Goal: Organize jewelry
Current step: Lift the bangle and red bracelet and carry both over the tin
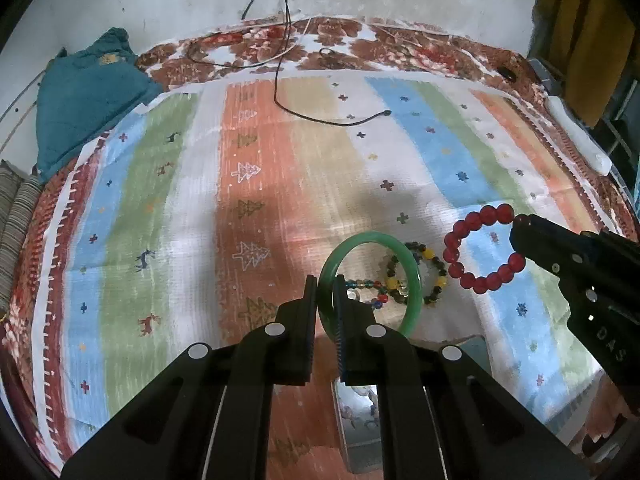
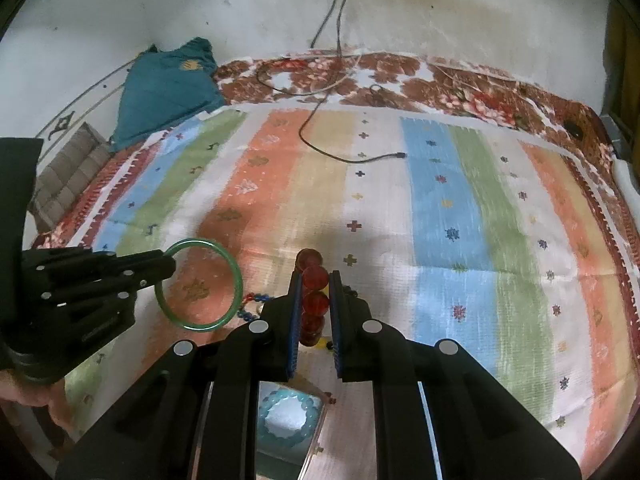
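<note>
Over the striped cloth, left gripper clamps the green bangle upright, right gripper pinches the red bead bracelet at three o'clock, mirrored tray waiting nearest, directly beneath at six

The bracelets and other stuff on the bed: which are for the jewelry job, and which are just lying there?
For the job: green bangle, red bead bracelet, multicolored bead bracelets, pale blue bead bracelet in its box.

Just lying about: black cable, teal cloth.
</note>
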Available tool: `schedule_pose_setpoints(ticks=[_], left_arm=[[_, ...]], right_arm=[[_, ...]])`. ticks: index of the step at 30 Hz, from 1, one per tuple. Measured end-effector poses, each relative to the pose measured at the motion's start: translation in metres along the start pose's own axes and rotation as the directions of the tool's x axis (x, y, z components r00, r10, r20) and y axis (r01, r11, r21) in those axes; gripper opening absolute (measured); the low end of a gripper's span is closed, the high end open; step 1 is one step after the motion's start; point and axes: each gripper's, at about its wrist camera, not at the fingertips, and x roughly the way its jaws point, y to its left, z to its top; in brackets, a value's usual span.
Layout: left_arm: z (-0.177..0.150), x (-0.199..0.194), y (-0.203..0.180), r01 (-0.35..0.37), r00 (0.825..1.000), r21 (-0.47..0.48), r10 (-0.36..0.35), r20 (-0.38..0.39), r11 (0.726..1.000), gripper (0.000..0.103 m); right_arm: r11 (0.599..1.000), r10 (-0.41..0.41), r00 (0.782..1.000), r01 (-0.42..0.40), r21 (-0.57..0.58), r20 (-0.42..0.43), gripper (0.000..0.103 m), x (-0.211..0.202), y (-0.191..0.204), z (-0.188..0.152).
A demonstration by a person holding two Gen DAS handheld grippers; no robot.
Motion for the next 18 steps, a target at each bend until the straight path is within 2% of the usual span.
schedule_pose_setpoints(ticks=[6,18], left_arm=[[-0.007,-0.011,-0.001,0.005,1.0,0.0,-0.005,0.014,1.0,0.008],[-0.024,-0.031,-0.008,0.021,0.999,0.014,-0.021,0.042,1.0,0.008]], right_arm=[[1.0,0.006,0.999,-0.005,-0.024,0.037,0.014,-0.019,0.008,-0.007],[0.999,0.014,0.998,-0.012,-0.043,0.058,0.014,-0.041,0.018,-0.024]])
